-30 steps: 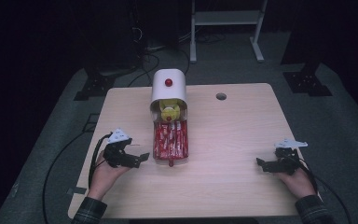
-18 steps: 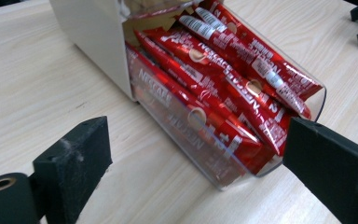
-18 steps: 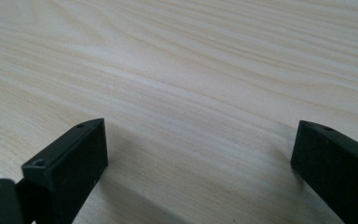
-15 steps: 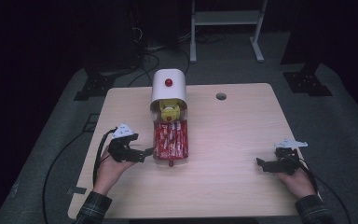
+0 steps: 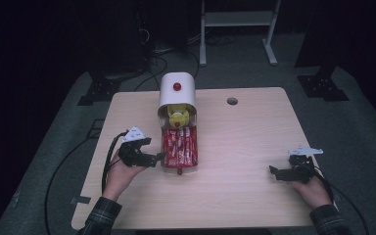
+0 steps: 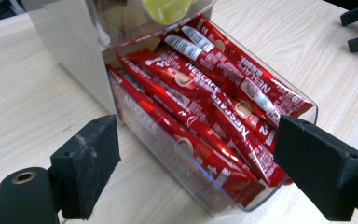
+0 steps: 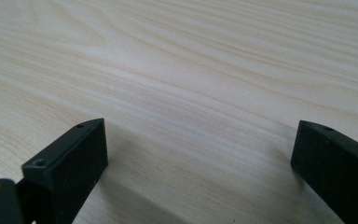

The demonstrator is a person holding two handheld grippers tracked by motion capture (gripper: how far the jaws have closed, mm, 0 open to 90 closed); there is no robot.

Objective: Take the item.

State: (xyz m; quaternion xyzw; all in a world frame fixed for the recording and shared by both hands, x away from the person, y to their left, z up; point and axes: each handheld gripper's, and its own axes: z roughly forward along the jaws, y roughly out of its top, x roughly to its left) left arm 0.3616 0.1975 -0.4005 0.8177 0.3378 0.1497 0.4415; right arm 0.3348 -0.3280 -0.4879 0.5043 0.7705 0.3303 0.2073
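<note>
The table [image 5: 254, 147] is a pale wood-grain top with rounded corners and one small round hole [image 5: 232, 101] near its far edge; it stands on a grey floor [image 5: 362, 142] in a dark room. Behind it rises a white metal frame [image 5: 235, 29], two dark stand feet rest on the floor, one at each far corner, and black cables [image 5: 156, 63] lie loose behind the table. One white dispenser [image 5: 176, 90] with an arched top and a single red knob [image 5: 177, 86] sits at the middle of the far half of the table, and one clear drawer [image 5: 179, 147] sticks out of it toward the person. The drawer holds a heap of red coffee stick packets [image 6: 205, 107]; roughly six or seven can be made out from the left gripper view, though the pile overlaps too much for an exact count. One yellow-green round thing [image 5: 178, 117] sits in the mouth of the dispenser above them. There are two grippers, one in each hand. The left gripper [image 5: 157, 157] is just beside the near left corner of the drawer, its jaws spread wide on either side of that corner and grasping nothing. The right gripper [image 5: 276, 171] rests well apart near the right near edge, its jaws likewise spread over bare wood.
</note>
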